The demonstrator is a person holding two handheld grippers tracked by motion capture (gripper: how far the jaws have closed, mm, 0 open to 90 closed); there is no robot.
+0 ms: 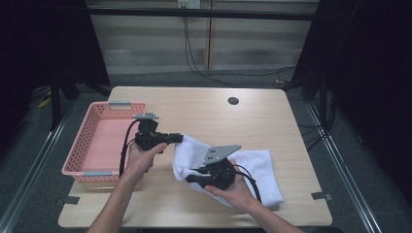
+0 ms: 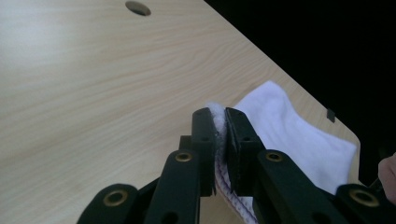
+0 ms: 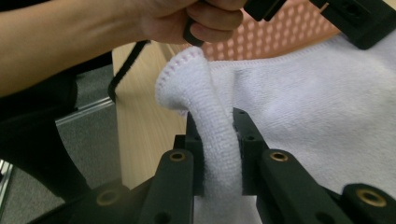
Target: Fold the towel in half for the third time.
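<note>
A white towel (image 1: 257, 167) lies on the wooden table (image 1: 204, 111), its left side lifted. My left gripper (image 1: 179, 139) is shut on the towel's far left corner; in the left gripper view the white towel (image 2: 299, 135) edge is pinched between the black pads (image 2: 204, 135). My right gripper (image 1: 190, 178) is shut on the near left edge; in the right gripper view a thick fold of the towel (image 3: 215, 135) stands squeezed between its jaws, with the other hand (image 3: 205, 18) above it.
A pink plastic basket (image 1: 104, 141) sits at the table's left edge, close behind the left hand. A round cable hole (image 1: 233, 101) is in the far middle of the tabletop. Cables hang behind the table.
</note>
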